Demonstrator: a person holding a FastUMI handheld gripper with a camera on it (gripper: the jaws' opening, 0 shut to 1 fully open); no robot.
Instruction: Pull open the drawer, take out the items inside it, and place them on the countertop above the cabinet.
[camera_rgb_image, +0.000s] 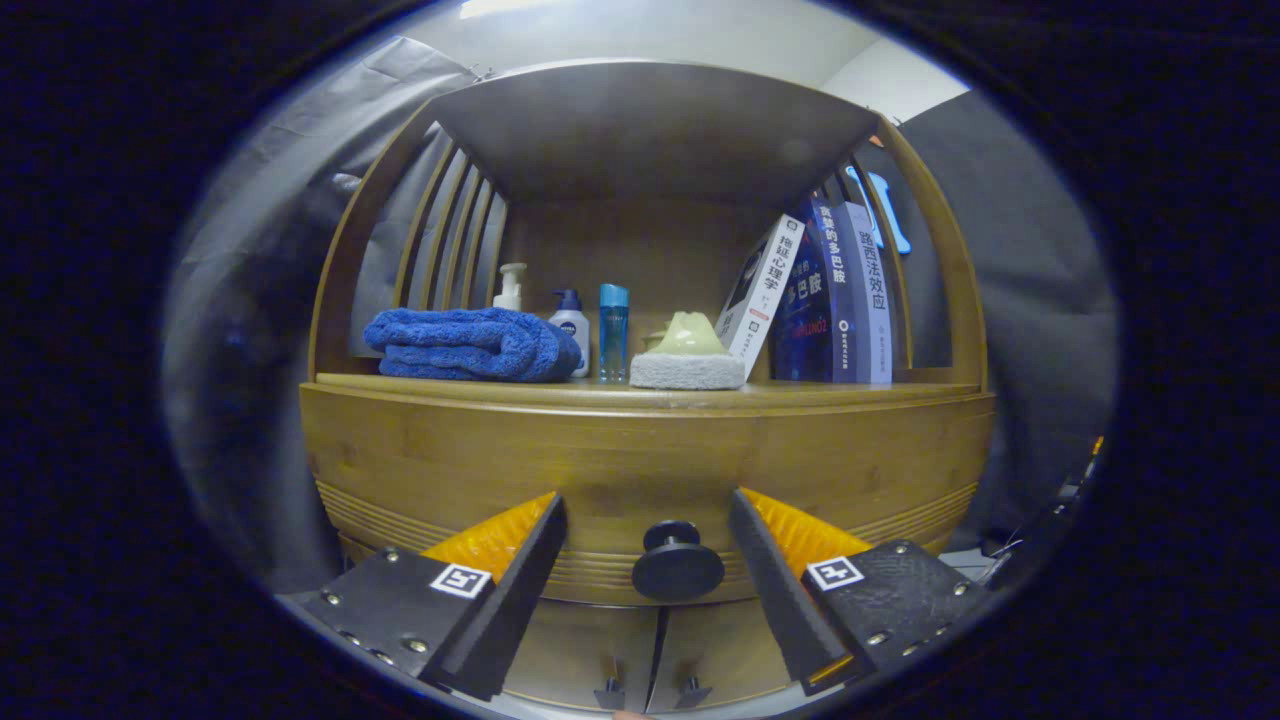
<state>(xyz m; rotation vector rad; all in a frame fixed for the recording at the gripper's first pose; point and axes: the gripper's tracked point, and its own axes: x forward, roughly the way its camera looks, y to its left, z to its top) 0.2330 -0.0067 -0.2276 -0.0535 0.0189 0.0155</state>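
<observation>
A wooden cabinet faces me, its drawer front shut. A round black knob sticks out of the drawer front and sits between my two fingers, nearer the right one. My gripper is open, with each finger clear of the knob. The countertop runs just above the drawer, under a shelf roof. The inside of the drawer is hidden.
On the countertop lie a folded blue towel, a pump bottle, a white bottle with a blue cap, a blue tube, a green piece on a grey sponge and leaning books. Two small door knobs sit below the drawer.
</observation>
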